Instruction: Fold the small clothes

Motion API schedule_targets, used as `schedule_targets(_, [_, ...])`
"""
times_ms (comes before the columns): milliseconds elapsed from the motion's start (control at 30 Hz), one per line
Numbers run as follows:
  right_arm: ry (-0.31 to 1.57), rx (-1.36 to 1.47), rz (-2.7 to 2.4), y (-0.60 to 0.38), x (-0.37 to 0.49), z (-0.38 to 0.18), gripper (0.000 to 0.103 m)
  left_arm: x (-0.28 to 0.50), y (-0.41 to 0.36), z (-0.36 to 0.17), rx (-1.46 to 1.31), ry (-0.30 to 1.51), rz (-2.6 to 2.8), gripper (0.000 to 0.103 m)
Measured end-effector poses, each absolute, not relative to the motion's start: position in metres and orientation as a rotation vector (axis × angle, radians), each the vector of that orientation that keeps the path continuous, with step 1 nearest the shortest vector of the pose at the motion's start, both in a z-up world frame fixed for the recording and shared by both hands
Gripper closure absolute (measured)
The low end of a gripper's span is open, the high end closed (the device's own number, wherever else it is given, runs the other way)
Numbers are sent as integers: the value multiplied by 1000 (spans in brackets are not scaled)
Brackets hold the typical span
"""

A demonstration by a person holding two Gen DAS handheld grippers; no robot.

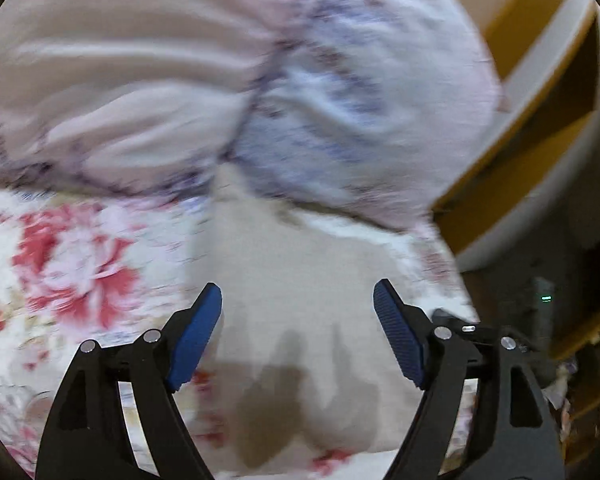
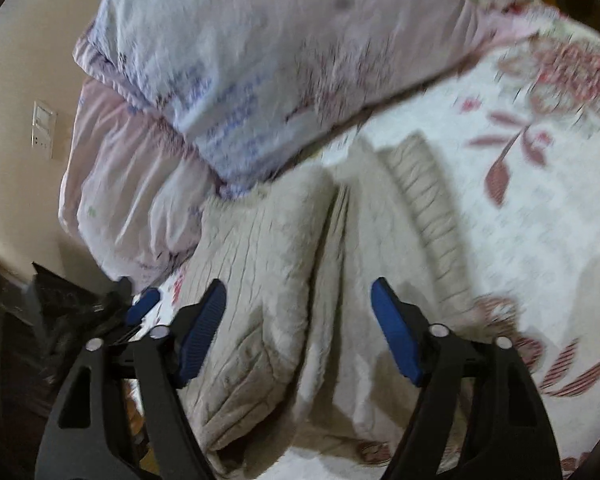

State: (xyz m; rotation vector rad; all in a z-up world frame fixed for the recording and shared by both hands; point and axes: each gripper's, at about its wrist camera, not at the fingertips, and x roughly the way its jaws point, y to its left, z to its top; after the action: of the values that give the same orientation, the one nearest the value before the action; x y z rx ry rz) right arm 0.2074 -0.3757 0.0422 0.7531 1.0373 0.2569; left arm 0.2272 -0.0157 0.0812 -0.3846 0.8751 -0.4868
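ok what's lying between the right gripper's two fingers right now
In the right wrist view, the beige knit garment lies under the open right gripper, a fold crease running between its fingers; it rests on the floral bedsheet.

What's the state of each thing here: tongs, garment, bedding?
Left tongs: open, empty, over the garment.
Right tongs: open, empty, over the garment.
Knit garment: beige, lying on the sheet, partly folded with a crease down the middle, ribbed hem showing.
Pillow: lying on the bed beyond the garment, rumpled.
Floral sheet: spread under the garment.
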Motion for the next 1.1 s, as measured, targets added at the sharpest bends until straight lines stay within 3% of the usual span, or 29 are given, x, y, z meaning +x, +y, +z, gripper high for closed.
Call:
schedule_targets(100, [1084,757,271,-369,211,32,42,233,-10,59,-396,955,-463,24])
schedule_targets(233, [1103,742,279,-362,214,27,57,236,-14,40,-390,1026,-472,25])
schedule_targets(400, [1103,769,280,-359,227,17,62,237,-19,31,-420,1060,-513,25])
schedule_targets(467, [1100,761,264,-356,234,13,77,237,-22,30,-425,1067,-527,25])
schedule_targets(533, [1071,719,259,-351,239,16,85,238,-23,30,-436,1060,-525,24])
schedule_targets(800, [800,396,147,-345,228,85,89,235,-14,38,-461,1049,-533,24])
schedule_targets(1100, [783,374,47,-374,213,80,89,232,-34,39,-417,1048,-589,24])
